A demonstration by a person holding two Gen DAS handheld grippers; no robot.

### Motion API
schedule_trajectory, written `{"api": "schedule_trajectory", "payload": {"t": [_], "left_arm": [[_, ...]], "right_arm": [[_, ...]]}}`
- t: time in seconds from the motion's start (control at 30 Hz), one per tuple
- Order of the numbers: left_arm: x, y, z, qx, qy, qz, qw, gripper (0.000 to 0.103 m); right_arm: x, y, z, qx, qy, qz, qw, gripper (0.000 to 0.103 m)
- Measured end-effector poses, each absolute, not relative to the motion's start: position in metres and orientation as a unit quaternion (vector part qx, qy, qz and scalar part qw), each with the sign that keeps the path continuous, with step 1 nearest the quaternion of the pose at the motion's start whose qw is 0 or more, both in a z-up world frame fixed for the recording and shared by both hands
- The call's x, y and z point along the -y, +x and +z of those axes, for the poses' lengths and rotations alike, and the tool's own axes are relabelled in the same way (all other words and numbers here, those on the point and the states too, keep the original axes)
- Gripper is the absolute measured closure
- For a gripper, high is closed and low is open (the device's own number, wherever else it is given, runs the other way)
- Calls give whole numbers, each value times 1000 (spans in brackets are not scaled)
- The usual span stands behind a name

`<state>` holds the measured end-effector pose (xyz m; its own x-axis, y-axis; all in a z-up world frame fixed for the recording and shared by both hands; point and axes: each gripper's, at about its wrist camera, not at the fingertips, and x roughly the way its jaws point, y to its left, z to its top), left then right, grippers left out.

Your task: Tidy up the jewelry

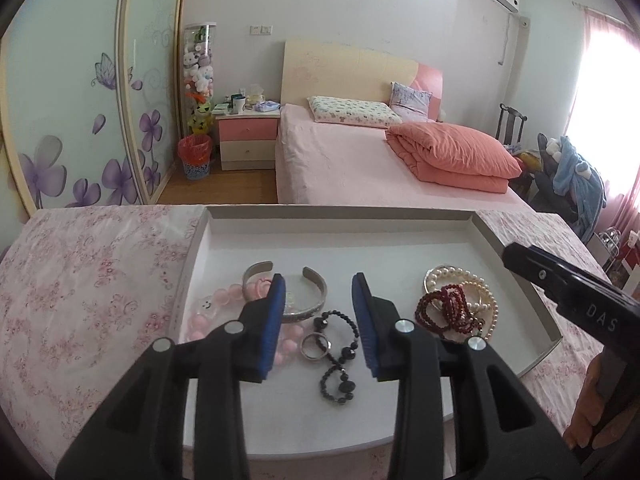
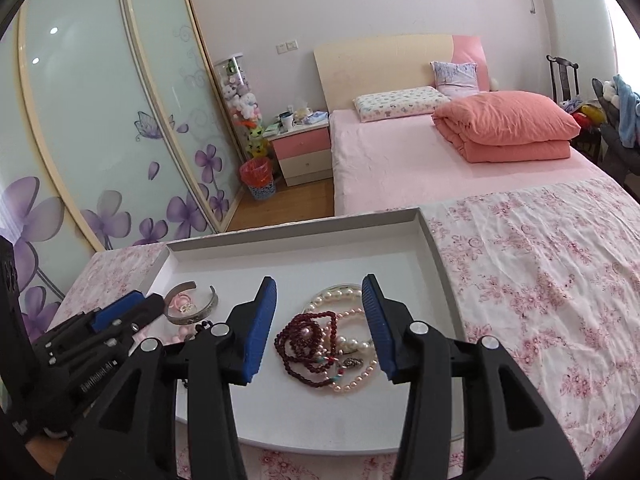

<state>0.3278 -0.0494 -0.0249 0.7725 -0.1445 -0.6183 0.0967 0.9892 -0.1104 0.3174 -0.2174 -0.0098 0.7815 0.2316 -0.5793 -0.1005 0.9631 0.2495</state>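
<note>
A shallow white tray (image 1: pixel 344 236) lies on a pink floral cloth and holds the jewelry. In the left wrist view my left gripper (image 1: pixel 319 286) stands open above a silver cuff bangle (image 1: pixel 316 284), a silver ring (image 1: pixel 316 346) and a black bead string (image 1: pixel 340 364); pink beads (image 1: pixel 224 300) lie to its left. In the right wrist view my right gripper (image 2: pixel 319 288) stands open over dark red beads (image 2: pixel 300 340) tangled with pearl strands (image 2: pixel 344 296) inside the tray (image 2: pixel 432 248). Nothing is gripped. My left gripper (image 2: pixel 120 308) shows at that view's left edge.
The floral cloth (image 2: pixel 540 280) spreads to the right of the tray. Beyond the table stand a pink bed (image 1: pixel 360 160) with a folded quilt, a bedside cabinet (image 1: pixel 246 140) and sliding wardrobe doors (image 1: pixel 60 100). A hand (image 1: pixel 588 412) holds the right gripper body at the lower right of the left wrist view.
</note>
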Motion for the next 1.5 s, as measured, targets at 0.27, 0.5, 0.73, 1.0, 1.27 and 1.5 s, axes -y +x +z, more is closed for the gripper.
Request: {"api": "schedule_trajectory", "payload": {"t": [0.27, 0.5, 0.73, 1.0, 1.27, 1.5], "left_arm": [[24, 316, -10, -323, -59, -45, 944, 62], [13, 286, 7, -308, -60, -39, 949, 55], [-1, 240, 21, -288, -61, -33, 955, 38], [-13, 176, 34, -251, -53, -18, 966, 4], [-13, 129, 35, -230, -29, 1, 973, 4], [-11, 102, 29, -212, -17, 13, 977, 4]], "right_arm": [[219, 305, -3, -313, 102, 88, 940, 57], [214, 279, 9, -300, 95, 89, 945, 49], [212, 238, 23, -271, 81, 85, 955, 22], [214, 186, 37, -228, 68, 71, 969, 2], [200, 138, 42, -204, 34, 77, 975, 2], [196, 115, 40, -197, 28, 68, 978, 2]]}}
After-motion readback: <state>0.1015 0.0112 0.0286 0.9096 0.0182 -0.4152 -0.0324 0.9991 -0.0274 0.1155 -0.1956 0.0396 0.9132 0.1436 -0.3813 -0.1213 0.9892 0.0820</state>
